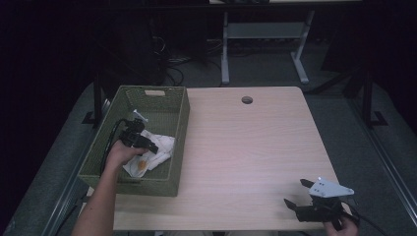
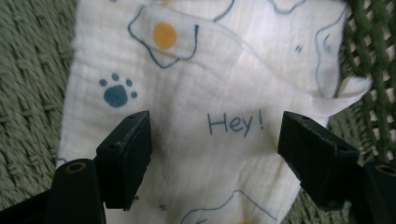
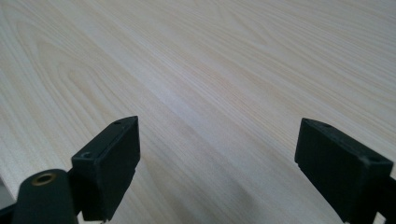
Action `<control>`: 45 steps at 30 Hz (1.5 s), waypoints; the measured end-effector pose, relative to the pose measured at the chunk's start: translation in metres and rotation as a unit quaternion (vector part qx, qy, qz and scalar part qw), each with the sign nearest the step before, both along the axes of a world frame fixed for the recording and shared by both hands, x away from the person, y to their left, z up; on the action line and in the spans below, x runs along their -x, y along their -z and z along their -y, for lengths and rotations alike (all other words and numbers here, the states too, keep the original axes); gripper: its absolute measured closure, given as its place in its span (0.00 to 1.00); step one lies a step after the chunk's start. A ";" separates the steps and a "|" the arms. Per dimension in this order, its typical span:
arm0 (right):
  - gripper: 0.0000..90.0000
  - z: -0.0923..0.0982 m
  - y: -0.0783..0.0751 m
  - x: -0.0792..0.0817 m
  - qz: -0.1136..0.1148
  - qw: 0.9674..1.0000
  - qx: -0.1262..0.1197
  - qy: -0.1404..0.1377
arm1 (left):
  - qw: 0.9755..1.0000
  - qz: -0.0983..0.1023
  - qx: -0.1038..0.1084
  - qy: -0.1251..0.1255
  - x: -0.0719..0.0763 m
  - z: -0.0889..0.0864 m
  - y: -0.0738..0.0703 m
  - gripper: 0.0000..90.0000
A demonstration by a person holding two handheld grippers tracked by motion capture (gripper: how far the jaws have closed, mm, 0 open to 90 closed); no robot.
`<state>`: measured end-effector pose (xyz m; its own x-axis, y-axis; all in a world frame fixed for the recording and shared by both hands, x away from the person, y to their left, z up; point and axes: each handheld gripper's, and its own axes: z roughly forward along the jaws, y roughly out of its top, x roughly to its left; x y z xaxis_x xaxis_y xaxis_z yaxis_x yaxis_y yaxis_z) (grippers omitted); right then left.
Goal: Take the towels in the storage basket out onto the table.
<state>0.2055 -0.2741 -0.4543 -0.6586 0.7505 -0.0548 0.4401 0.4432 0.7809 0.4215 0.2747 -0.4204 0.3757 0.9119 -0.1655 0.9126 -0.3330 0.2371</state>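
Cloth [image 2: 196, 116] (white, printed with "Hey!" and a paw) lies in the green basket [image 1: 179, 123] at the table's [image 1: 246, 147] left side. Just above it, the left gripper [image 2: 215, 140] stands wide. Near right, the right gripper [image 3: 217, 163] is wide too, holding nothing.

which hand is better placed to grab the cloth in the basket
Left. The left tool hangs open right over the white printed cloth inside the green basket, while the right tool sits across the table.
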 end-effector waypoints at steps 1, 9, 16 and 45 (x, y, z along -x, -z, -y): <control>0.15 0.000 0.000 0.000 0.000 1.000 0.000 0.000 | 1.000 0.000 0.000 0.000 0.000 0.000 0.000 0.31; 0.15 0.000 -0.001 0.001 0.001 1.000 0.000 0.003 | 1.000 -0.005 -0.028 0.012 0.001 0.005 0.007 0.38; 0.15 0.000 0.000 0.001 0.002 1.000 0.001 0.000 | 0.997 0.015 -0.079 0.018 0.005 0.013 0.008 0.50; 0.15 0.001 0.001 0.001 0.001 1.000 -0.003 0.002 | 0.994 0.022 -0.105 0.011 0.006 0.017 0.006 0.73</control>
<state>0.2047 -0.2755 -0.4554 -0.6556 0.7533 -0.0519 0.4403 0.4372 0.7842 0.4152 0.2576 -0.4266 0.3981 0.9163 0.0444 0.8952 -0.3986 0.1994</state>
